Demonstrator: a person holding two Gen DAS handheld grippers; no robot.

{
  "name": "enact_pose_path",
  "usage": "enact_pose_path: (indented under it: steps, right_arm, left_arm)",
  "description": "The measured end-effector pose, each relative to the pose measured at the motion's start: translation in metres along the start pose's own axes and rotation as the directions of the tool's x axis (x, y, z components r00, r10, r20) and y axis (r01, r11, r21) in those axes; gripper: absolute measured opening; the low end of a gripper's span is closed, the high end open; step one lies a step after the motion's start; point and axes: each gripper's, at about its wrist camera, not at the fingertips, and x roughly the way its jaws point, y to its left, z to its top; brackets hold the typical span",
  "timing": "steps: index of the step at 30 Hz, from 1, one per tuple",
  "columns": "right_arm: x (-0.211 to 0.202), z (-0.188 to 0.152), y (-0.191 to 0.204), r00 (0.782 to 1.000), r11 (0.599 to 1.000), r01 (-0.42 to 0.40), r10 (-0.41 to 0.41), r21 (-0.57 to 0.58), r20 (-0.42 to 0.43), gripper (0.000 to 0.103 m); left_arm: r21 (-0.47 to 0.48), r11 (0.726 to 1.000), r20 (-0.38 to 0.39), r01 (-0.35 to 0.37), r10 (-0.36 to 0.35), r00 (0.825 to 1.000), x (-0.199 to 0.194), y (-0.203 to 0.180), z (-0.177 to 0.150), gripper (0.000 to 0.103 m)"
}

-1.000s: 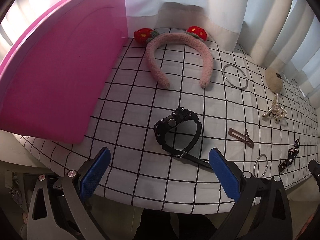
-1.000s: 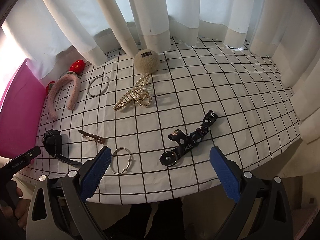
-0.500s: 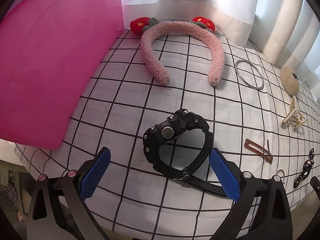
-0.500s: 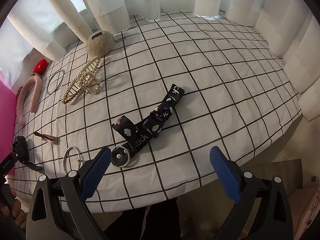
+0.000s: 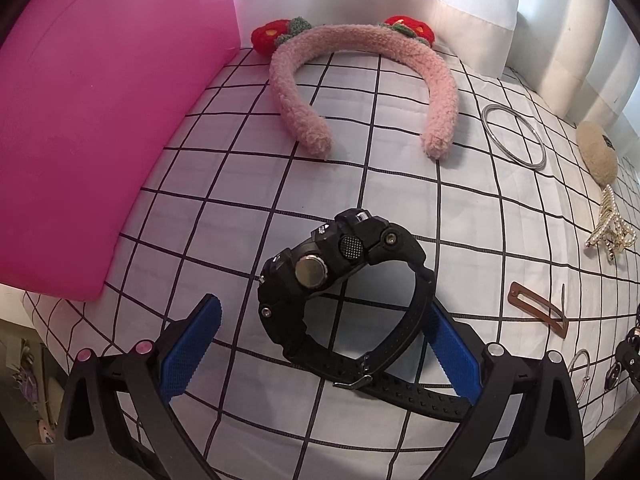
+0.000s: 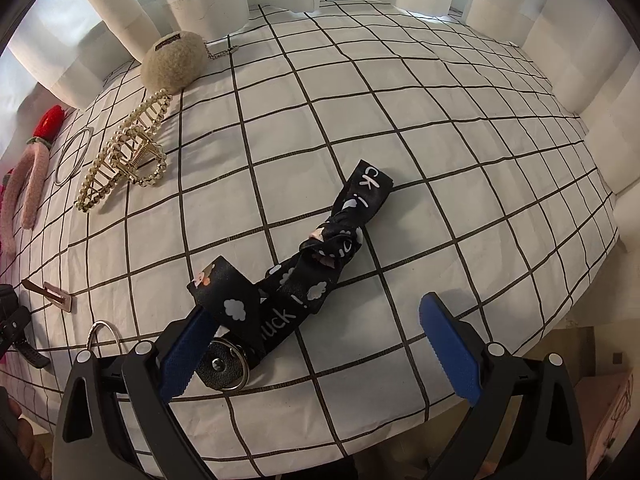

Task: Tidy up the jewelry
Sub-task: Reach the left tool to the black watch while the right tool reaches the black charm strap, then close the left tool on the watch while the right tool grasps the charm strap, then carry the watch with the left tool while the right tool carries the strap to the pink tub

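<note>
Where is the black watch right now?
In the left wrist view the black watch lies on the checked cloth between the open fingers of the left tool, below the pink headband.

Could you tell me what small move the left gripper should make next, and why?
Probably close. The open left gripper already brackets the black watch, its right pad by the band, its left pad apart from the case. Closing should grip it for the pink box.

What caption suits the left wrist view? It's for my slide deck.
Open left gripper straddles a black watch on the checked cloth, beside a pink box.
</note>
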Motion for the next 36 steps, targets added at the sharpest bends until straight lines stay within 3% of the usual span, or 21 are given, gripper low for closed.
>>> enact_pose_path:
  steps: [6,11,15,19,21,23,25,29,36]
  right_arm:
    - [-0.001,-0.001,0.001,0.999,1.0,-0.004,0.004,-0.017,0.039,0.094]
    - [-0.005,-0.003,0.003,0.999,0.999,-0.015,0.017,-0.036,0.043,0.093]
    - [-0.006,-0.003,0.005,0.999,0.999,-0.025,0.027,-0.043,0.04,0.092]
    - [-0.012,-0.002,0.007,0.998,0.998,-0.024,0.027,-0.056,0.057,0.073]
    - [-0.014,-0.002,0.009,0.997,0.997,-0.026,0.031,-0.066,0.064,0.066]
    - [-0.015,-0.001,0.01,0.997,0.997,-0.029,0.034,-0.076,0.074,0.042]
    - [-0.017,0.0,0.011,0.996,0.996,-0.028,0.036,-0.09,0.079,0.023]
    - [-0.017,0.002,0.01,0.995,0.993,-0.061,0.069,-0.1,0.074,0.018]
    - [-0.039,0.004,0.015,0.985,0.986,-0.105,0.122,-0.132,0.123,0.017]
  left_arm:
    - [-0.048,0.998,0.011,0.044,-0.044,0.999,0.008,0.003,0.005,0.097]
    - [-0.045,0.998,0.021,0.041,-0.04,0.999,0.012,0.001,0.008,0.097]
    - [-0.038,0.998,0.018,0.048,-0.048,0.999,0.005,0.0,0.003,0.092]
    - [-0.001,0.998,0.031,0.061,-0.061,0.998,-0.008,-0.003,-0.002,0.068]
    - [0.005,0.998,0.031,0.059,-0.059,0.998,-0.01,-0.006,-0.003,0.066]
    - [0.0,0.998,0.03,0.067,-0.067,0.997,-0.01,-0.006,-0.003,0.065]
    - [-0.002,0.997,0.028,0.072,-0.072,0.997,-0.012,-0.006,-0.005,0.064]
    - [-0.014,0.996,0.016,0.084,-0.084,0.996,-0.014,-0.003,-0.005,0.063]
    - [-0.024,0.994,0.012,0.105,-0.105,0.994,-0.023,0.003,-0.004,0.062]
